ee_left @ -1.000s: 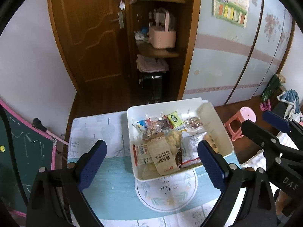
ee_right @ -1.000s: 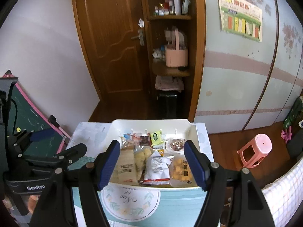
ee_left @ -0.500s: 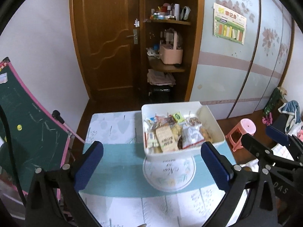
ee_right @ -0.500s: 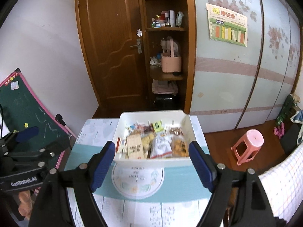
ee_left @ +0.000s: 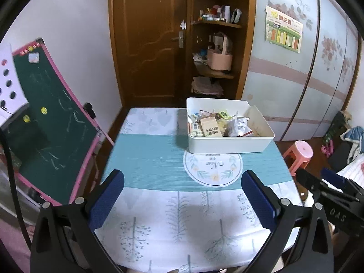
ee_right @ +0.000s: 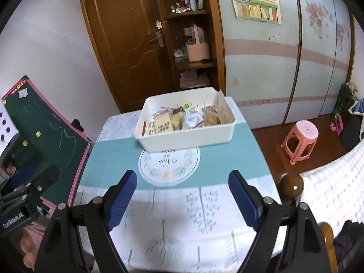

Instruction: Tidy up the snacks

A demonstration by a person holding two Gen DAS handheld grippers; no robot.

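The white bin (ee_left: 229, 146) stood on the far right part of the table (ee_left: 173, 213), and its near edge lay over the round printed emblem (ee_left: 212, 170) in the green band of the tablecloth. Inside the bin the snack packets (ee_left: 218, 125) were lying close together: a brown packet with dark letters (ee_left: 210, 128), a white crinkled bag (ee_left: 237, 125), a small green and yellow packet (ee_left: 223, 114) at the back, and some others which were too small to read. The left gripper (ee_left: 183, 199) was over the near part of the table, well apart from the bin, and its two blue pads (ee_left: 107, 201) stood wide apart with only the tablecloth between them. The right gripper (ee_right: 183, 199) was also above the near part of the table, pointing toward the bin; its jaws were apart and opening a little more, and nothing was between them. In the right wrist view the bin (ee_right: 188, 137) appeared slightly turned, with the packets (ee_right: 179, 119) filling most of its floor. A green chalkboard with a pink frame (ee_left: 47, 122) leaned at the left side of the table. A pink plastic stool (ee_right: 300, 140) stood on the wooden floor to the right. Behind the table there was a brown door (ee_left: 147, 38) and open shelves with a pink basket (ee_left: 219, 58).
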